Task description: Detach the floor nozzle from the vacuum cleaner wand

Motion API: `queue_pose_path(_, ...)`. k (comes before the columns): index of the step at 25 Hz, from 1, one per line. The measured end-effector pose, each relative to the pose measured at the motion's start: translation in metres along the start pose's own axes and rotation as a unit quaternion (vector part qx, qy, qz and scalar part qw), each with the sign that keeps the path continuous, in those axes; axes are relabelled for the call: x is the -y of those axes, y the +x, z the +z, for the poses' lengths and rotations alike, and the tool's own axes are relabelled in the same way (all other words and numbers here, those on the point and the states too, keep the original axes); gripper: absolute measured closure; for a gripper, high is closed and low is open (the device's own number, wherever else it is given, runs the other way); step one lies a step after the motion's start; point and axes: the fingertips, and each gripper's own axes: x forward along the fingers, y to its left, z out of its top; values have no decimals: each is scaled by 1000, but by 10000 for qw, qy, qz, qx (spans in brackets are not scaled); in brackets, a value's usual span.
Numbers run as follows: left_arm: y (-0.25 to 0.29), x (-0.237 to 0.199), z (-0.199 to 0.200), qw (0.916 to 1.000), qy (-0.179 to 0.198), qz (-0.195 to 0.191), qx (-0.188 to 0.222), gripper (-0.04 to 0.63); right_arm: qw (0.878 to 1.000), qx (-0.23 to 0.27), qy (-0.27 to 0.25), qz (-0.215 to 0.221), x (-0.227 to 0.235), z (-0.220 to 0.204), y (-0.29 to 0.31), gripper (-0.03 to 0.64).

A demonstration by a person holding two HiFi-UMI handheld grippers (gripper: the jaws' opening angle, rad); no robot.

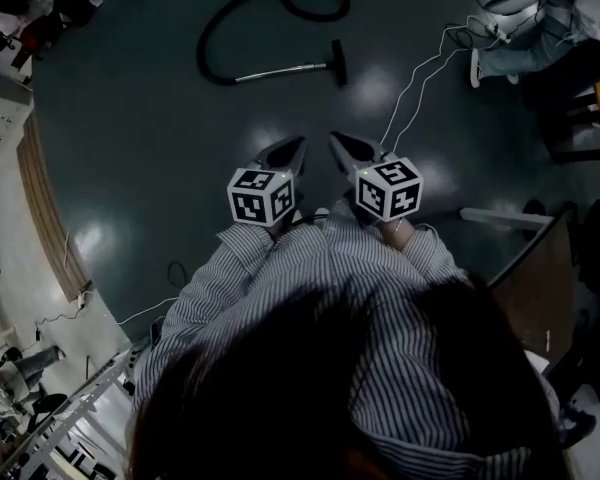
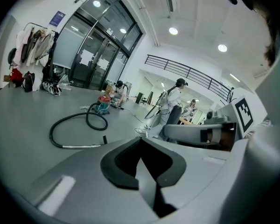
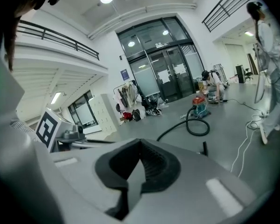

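Observation:
Ahead of me on the dark floor lies the vacuum's black hose point(image 1: 230, 28) in a loop. It runs into a shiny metal wand point(image 1: 280, 70) that ends in a small black floor nozzle point(image 1: 338, 62). The left gripper view also shows the wand point(image 2: 81, 146) and nozzle point(image 2: 104, 139), with the red and teal vacuum body point(image 2: 102, 104) behind. In the right gripper view, the nozzle point(image 3: 205, 148) peeks over the jaws. My left gripper point(image 1: 297, 145) and right gripper point(image 1: 336, 140) hover side by side well short of the nozzle. Both are shut and hold nothing.
A white cable point(image 1: 412, 86) trails across the floor from the right. A person's legs point(image 1: 525, 43) show at the top right, by dark furniture and a wooden table point(image 1: 550, 278). People point(image 2: 170, 107) stand further back. A coat rack point(image 2: 35, 55) stands by the glass doors.

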Motion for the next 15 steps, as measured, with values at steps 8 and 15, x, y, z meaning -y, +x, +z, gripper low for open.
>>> queue_pose_path(8, 10, -13, 3, 9985, -543, -1, 79, 588, 9991, 39, 405, 113, 18, 1, 2, 615)
queue_pose_path(15, 31, -9, 7, 9992, -372, 105, 106, 588, 9986, -87, 473, 220, 38, 4, 10, 615)
